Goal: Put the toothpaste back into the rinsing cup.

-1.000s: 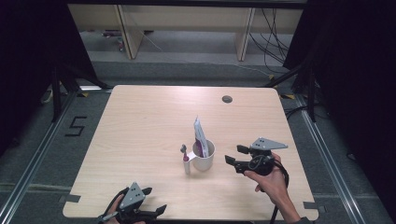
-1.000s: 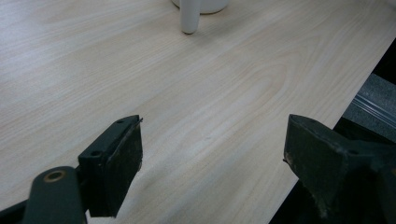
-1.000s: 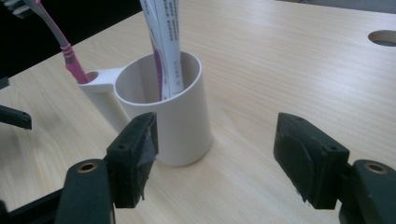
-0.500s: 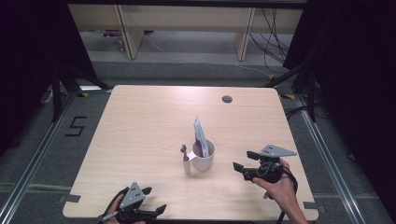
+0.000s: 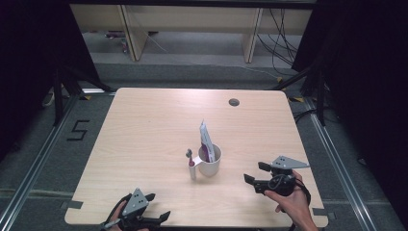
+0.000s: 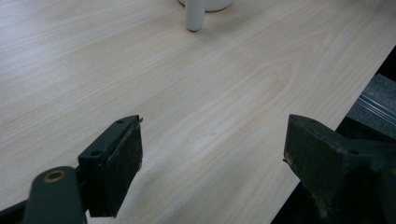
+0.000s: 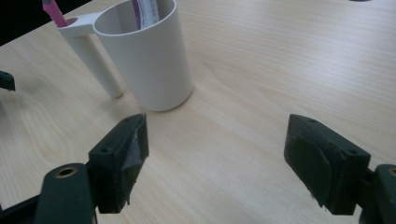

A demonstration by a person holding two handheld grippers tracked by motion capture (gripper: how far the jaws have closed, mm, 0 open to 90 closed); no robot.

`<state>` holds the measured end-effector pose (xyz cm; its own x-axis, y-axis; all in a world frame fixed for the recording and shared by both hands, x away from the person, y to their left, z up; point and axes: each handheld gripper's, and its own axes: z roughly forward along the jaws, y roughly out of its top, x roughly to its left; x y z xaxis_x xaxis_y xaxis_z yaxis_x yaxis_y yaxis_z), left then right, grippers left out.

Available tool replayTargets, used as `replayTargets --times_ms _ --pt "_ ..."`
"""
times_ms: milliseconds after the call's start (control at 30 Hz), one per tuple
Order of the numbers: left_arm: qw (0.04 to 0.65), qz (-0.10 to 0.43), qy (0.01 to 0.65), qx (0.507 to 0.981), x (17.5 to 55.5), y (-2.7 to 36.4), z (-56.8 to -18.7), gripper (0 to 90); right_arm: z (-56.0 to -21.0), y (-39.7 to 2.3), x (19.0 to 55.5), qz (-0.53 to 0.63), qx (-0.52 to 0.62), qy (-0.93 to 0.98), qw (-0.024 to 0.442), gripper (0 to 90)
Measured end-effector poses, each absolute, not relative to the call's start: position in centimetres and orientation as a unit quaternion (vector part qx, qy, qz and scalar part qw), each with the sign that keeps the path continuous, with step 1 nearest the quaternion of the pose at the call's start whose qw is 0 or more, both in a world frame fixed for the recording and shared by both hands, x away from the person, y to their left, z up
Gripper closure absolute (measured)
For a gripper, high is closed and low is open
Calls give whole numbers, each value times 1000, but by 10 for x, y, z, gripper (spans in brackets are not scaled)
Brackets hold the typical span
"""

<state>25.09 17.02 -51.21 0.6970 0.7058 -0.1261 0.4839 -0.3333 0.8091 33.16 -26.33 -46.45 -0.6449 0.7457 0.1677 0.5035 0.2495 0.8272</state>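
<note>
Left tongs (image 5: pixel 156 207): low at the counter's (image 5: pixel 144 125) near edge, jaws spread, nothing between them. White cup (image 5: pixel 210 161): between both tongs, farther out, holding a toothpaste tube (image 5: pixel 206 141); toothbrush (image 5: pixel 190 159) in its side holder. Right tongs (image 5: pixel 255 173): hand (image 5: pixel 293 204) beneath, pointing toward the cup, jaws just widened, empty.

High view overhead, facing forward-down; gripper views low, near; all share cup (image 5: pixel 210 161).
</note>
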Motion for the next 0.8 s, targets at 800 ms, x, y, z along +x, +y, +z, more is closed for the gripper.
replayTargets --times_ms 800 --pt "445 126 369 806 250 170 -513 191 -480 -270 295 442 393 798 118 176"
